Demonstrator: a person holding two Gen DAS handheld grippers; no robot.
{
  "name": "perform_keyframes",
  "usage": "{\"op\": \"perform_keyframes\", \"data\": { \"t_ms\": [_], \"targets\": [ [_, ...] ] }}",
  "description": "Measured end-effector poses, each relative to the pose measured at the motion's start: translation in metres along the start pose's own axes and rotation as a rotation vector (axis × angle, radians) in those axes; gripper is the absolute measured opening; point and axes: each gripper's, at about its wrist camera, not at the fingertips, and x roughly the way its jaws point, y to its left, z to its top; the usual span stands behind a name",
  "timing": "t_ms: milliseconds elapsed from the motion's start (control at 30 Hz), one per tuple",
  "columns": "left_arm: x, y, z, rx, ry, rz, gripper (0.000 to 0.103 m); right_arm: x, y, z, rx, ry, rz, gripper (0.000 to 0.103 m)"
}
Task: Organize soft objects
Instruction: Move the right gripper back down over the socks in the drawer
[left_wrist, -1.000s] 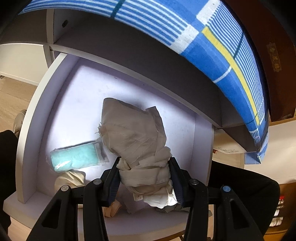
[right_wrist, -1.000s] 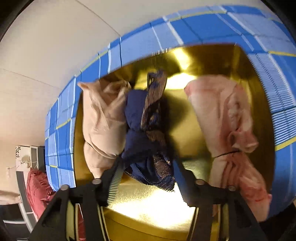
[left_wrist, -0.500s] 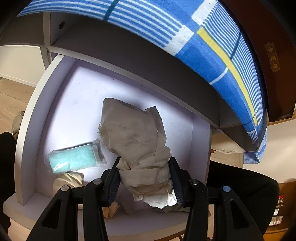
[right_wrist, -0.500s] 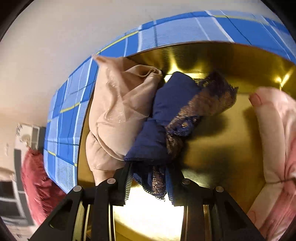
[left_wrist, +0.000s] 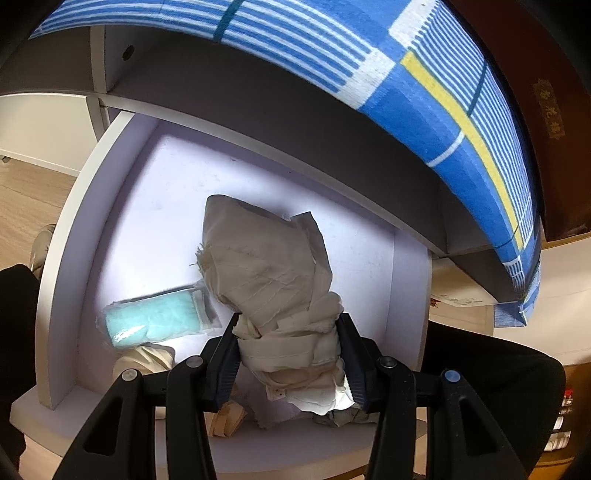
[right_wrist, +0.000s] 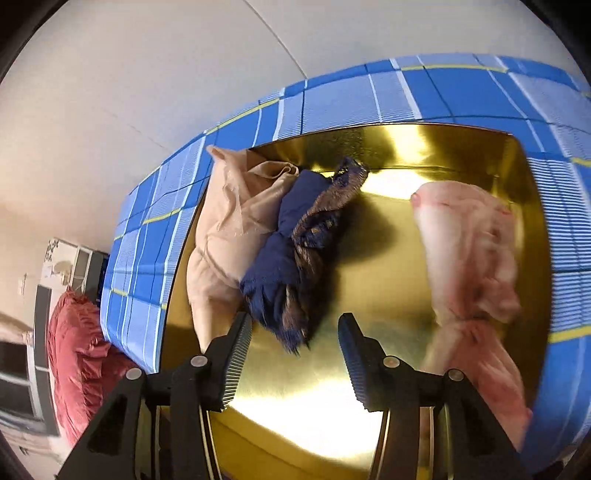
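Observation:
My left gripper (left_wrist: 288, 347) is shut on a beige cloth bundle (left_wrist: 273, 277) and holds it over a white shelf (left_wrist: 122, 229) under the table. My right gripper (right_wrist: 295, 343) is open and empty above a gold tray (right_wrist: 388, 288). A navy cloth with a gold lace edge (right_wrist: 295, 251) lies in the tray just ahead of its fingers. It rests against a peach cloth (right_wrist: 229, 225) at the tray's left. A pink cloth (right_wrist: 476, 258) lies at the tray's right.
A mint green packet (left_wrist: 159, 317) and a cream cloth (left_wrist: 147, 360) lie on the shelf left of the bundle. A blue checked tablecloth (right_wrist: 369, 96) covers the table and overhangs the shelf (left_wrist: 406, 81). A red cushion (right_wrist: 74, 350) sits far left.
My right gripper has opened, let go of the navy cloth beside the peach cloth and drawn back. My left gripper holds the beige bundle almost still.

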Motion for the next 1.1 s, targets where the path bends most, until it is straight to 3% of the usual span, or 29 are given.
{"op": "perform_keyframes", "data": {
  "t_ms": [267,500,600,667,900,1100],
  "targets": [
    [0.0,0.002,0.001,0.003,-0.015,0.026,0.049,-0.037,0.007,-0.059,-0.205,-0.026,-0.016,0.05],
    [-0.003,0.006,-0.001,0.002,-0.024,0.019,0.049,-0.061,-0.002,-0.113,-0.264,-0.021,0.036,0.05],
    [-0.005,0.007,-0.003,0.014,-0.031,0.032,0.049,-0.067,-0.003,-0.14,-0.297,-0.016,0.046,0.054],
    [-0.006,0.008,-0.004,0.014,-0.035,0.042,0.049,-0.079,0.001,-0.157,-0.368,-0.068,0.011,0.059],
    [-0.007,0.013,-0.004,-0.006,-0.041,0.05,0.049,-0.082,0.0,-0.204,-0.469,-0.001,0.061,0.06],
    [-0.008,0.014,-0.005,-0.003,-0.043,0.064,0.049,-0.034,-0.023,-0.246,-0.504,0.149,0.014,0.06]
  ]
}}
